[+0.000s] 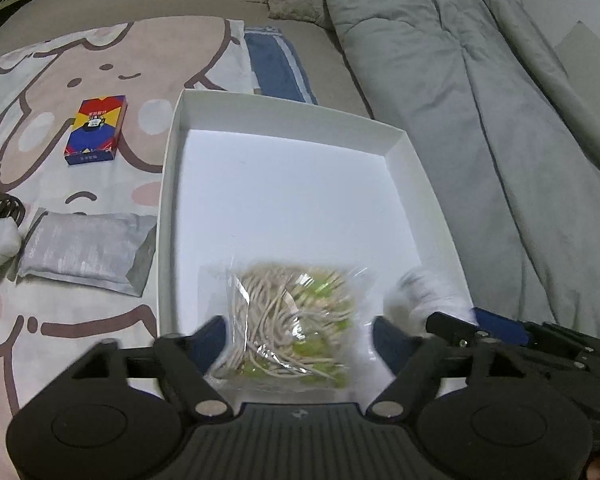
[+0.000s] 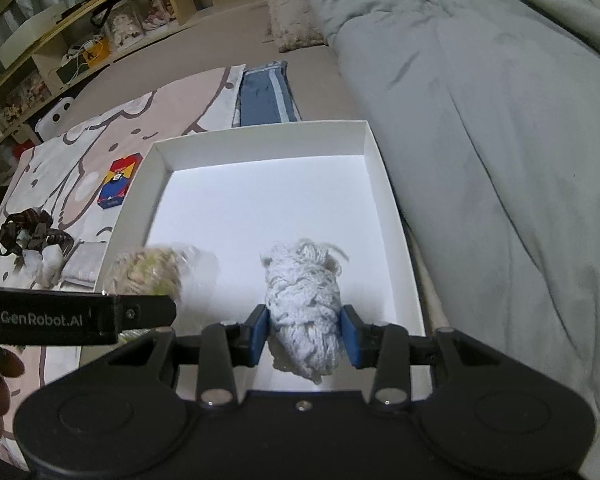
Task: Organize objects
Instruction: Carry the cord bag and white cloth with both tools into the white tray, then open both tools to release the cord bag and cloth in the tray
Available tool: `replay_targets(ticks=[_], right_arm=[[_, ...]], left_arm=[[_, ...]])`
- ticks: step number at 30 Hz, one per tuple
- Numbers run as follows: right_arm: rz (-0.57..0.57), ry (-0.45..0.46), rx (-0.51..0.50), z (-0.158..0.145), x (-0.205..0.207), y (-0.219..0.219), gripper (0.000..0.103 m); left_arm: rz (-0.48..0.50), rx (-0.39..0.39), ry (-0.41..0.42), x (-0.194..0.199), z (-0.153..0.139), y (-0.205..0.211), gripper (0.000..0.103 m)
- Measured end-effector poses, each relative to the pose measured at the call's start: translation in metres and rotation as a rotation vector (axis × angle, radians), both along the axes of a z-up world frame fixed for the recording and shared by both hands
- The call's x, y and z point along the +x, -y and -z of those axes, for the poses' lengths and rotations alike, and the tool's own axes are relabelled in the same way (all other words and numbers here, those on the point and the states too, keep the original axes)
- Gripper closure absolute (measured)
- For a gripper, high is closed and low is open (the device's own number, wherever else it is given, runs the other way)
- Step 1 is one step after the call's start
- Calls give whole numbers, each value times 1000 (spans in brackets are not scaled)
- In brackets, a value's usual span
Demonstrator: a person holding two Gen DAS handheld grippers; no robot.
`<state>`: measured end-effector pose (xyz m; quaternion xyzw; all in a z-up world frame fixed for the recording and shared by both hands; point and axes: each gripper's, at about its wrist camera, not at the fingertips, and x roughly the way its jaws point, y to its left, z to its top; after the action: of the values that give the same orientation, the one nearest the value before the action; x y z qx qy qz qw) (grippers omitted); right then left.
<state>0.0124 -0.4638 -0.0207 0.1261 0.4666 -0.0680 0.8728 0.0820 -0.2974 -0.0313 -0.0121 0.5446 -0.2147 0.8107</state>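
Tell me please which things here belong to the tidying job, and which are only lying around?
Part of the job:
- white box
- clear bag of strings, between the left gripper fingers
- white yarn bundle, between the right gripper fingers
- colourful card box
- grey pouch
- dark hair clips

Just lying about:
- grey duvet
- blue cloth
- shelves
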Motion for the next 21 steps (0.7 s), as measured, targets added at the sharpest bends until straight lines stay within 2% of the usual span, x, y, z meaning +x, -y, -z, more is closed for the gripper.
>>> replay_targets(ticks=[2,8,21], right_arm=[[16,-13,8,2,0,4,49],[40,-34,26,4,-4,9,49],[62,-42,17,-1,-11,10,48]], left_arm=[[17,19,17,-2,1,1,17],[46,49,20,-7,4,-2,17],[43,63,37,-9,-5,-11,17]])
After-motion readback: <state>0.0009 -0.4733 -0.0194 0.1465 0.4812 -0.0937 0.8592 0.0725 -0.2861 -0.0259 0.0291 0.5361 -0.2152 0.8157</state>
